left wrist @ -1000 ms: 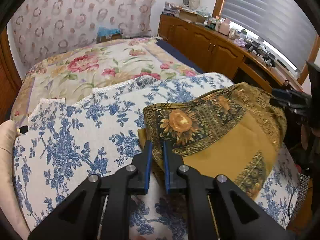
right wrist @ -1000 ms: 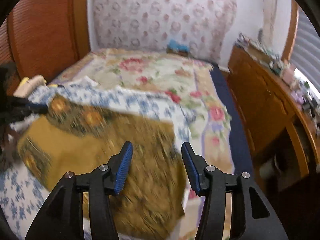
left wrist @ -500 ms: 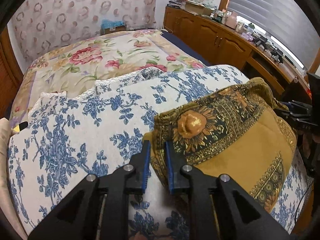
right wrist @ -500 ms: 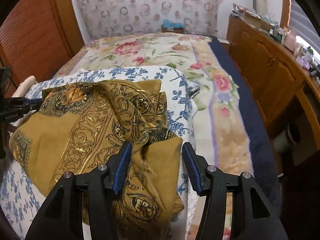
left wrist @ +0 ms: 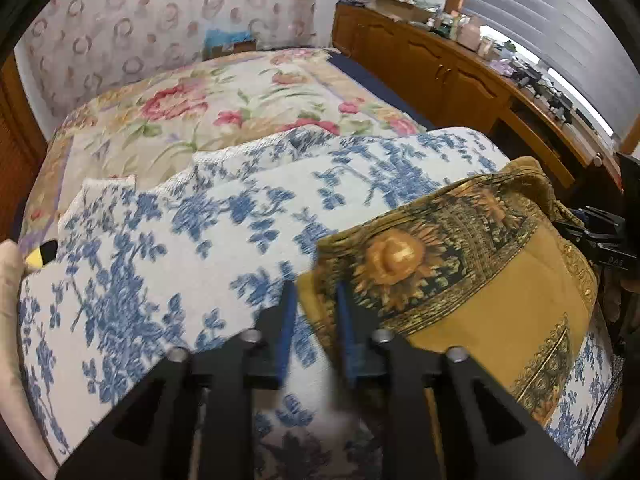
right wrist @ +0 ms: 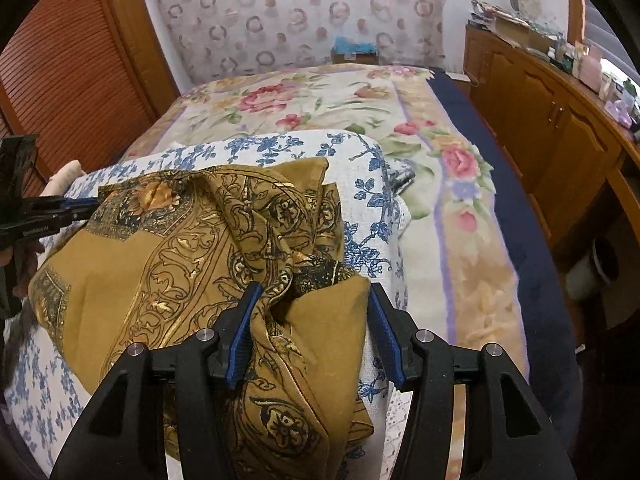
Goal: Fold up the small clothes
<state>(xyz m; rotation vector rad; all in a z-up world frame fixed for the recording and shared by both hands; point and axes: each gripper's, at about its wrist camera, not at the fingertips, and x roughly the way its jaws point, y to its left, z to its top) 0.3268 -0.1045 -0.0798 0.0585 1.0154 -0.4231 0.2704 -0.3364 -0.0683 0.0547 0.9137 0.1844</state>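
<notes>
A mustard-gold scarf with black and gold flower borders lies folded and rumpled on a blue-flowered white quilt. My left gripper has its jaws slightly apart, straddling the scarf's left corner without pinching it. In the right wrist view the scarf lies bunched. My right gripper is open, its fingers on either side of a raised fold at the scarf's near right part. The left gripper shows at the scarf's far left corner.
The quilt lies over a bed with a pink-flowered cover. A wooden cabinet with clutter on top runs along the right, with a dark blue strip at the bed's edge. A louvred wooden door stands at the left.
My left gripper's jaws have opened a little, letting go of the scarf's corner. The scarf has been lowered onto the quilt. My right gripper has moved forward onto the bunched fold.
</notes>
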